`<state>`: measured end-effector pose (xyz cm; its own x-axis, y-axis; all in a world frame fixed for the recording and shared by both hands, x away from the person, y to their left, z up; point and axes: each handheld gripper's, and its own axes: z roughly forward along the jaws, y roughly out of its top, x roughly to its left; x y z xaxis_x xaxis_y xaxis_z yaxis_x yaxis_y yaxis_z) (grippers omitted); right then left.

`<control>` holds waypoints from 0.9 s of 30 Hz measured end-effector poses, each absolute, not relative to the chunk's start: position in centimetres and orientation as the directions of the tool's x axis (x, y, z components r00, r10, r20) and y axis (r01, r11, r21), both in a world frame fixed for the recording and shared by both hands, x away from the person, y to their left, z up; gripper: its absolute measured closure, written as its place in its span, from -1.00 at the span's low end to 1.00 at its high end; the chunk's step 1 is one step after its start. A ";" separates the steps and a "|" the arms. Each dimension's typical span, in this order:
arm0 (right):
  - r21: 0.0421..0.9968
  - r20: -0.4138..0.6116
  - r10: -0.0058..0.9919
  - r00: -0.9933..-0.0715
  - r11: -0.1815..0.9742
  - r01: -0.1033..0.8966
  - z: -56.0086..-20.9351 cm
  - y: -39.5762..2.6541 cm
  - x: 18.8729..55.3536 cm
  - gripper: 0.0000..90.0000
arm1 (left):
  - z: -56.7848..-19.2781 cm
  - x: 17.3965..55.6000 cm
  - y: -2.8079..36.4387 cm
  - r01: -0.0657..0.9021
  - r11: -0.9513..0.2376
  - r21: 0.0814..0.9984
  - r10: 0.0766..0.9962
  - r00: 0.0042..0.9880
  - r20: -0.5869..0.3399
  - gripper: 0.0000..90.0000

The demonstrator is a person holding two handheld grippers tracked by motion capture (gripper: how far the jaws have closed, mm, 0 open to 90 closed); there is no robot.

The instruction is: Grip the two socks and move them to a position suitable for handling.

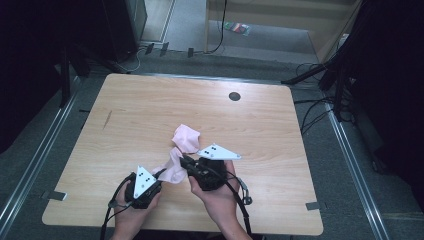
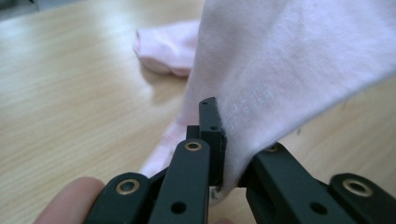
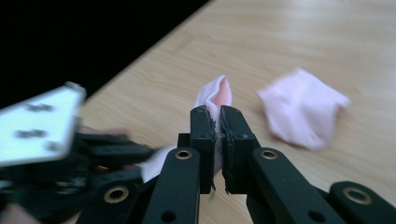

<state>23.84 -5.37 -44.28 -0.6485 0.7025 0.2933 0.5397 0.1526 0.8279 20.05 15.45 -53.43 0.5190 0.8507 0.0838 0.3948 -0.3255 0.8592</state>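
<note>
Both grippers' black jaws are clamped on one soft, crumpled pink cloth [image 1: 181, 150].

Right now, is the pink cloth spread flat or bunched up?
Bunched: the pink cloth is crumpled, pinched by the left gripper and right gripper.

2 hand-held grippers, left [image 1: 161, 175] and right [image 1: 184, 161], grip a pink sock [image 1: 172, 170] above the wooden worktop [image 1: 150, 115]; another pink sock [image 1: 186, 137] lies just beyond.
</note>
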 end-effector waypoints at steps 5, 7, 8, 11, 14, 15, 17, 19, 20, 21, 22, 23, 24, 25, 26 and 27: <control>0.769 0.294 0.779 -0.554 0.151 0.621 -49.1 -8.9 25.1 0.91 | -54.2 20.3 15.8 0.440 -0.323 0.838 0.775 0.632 -0.033 0.39; 0.748 0.277 0.802 -0.529 0.165 0.643 -50.7 -10.5 25.6 0.91 | -54.3 20.4 16.3 0.439 -0.326 0.838 0.722 0.687 -0.079 0.16; 0.736 0.278 0.800 -0.533 0.179 0.653 -51.5 -11.2 25.9 0.90 | -54.2 20.5 16.5 0.435 -0.332 0.837 0.696 0.712 -0.094 0.04; 0.727 0.206 0.803 -0.560 0.257 0.636 -53.1 -12.9 26.4 0.86 | -53.9 20.9 17.5 0.440 -0.259 0.860 0.669 0.724 -0.169 -0.09; 0.743 0.139 0.843 -0.520 0.258 0.617 -53.5 -14.2 26.6 0.48 | -53.7 21.7 18.3 0.491 -0.148 0.858 0.717 0.651 -0.248 0.01; 0.750 0.155 0.854 -0.497 0.226 0.622 -53.4 -14.7 26.6 0.47 | -53.7 22.0 18.3 0.512 -0.134 0.849 0.740 0.621 -0.258 0.06; 0.755 0.203 0.851 -0.485 0.179 0.631 -52.9 -15.4 26.4 0.42 | -53.9 22.2 18.0 0.553 -0.131 0.823 0.756 0.593 -0.278 0.09; 0.746 0.184 0.852 -0.491 0.204 0.634 -52.9 -15.3 26.0 0.33 | -54.1 22.2 17.2 0.605 -0.163 0.779 0.767 0.575 -0.286 0.10; 0.746 0.184 0.852 -0.491 0.204 0.634 -52.9 -15.3 26.0 0.33 | -54.1 22.2 17.2 0.605 -0.163 0.779 0.767 0.575 -0.286 0.12; 0.739 0.180 0.850 -0.495 0.215 0.638 -53.2 -15.0 25.9 0.30 | -54.3 22.2 16.8 0.632 -0.184 0.753 0.780 0.560 -0.279 0.17; 0.739 0.180 0.850 -0.495 0.215 0.638 -53.2 -15.0 25.9 0.30 | -54.3 22.2 16.8 0.632 -0.184 0.753 0.780 0.560 -0.279 0.25; 0.738 0.184 0.852 -0.491 0.210 0.641 -53.7 -14.7 26.0 0.32 | -54.5 22.2 16.5 0.653 -0.200 0.731 0.784 0.554 -0.280 0.31; 0.738 0.184 0.852 -0.491 0.210 0.641 -53.7 -14.7 26.0 0.32 | -54.5 22.2 16.5 0.653 -0.200 0.731 0.784 0.554 -0.280 0.41; 0.731 0.180 0.852 -0.492 0.219 0.646 -54.2 -14.2 26.0 0.41 | -54.5 22.2 16.3 0.660 -0.204 0.723 0.785 0.551 -0.281 0.52; 0.731 0.180 0.852 -0.492 0.219 0.646 -54.2 -14.2 26.0 0.41 | -54.6 22.2 16.2 0.661 -0.210 0.721 0.782 0.556 -0.282 0.52; 0.729 0.164 0.855 -0.493 0.231 0.644 -54.4 -13.9 26.0 0.50 | -54.6 22.2 16.1 0.659 -0.213 0.721 0.784 0.556 -0.276 0.65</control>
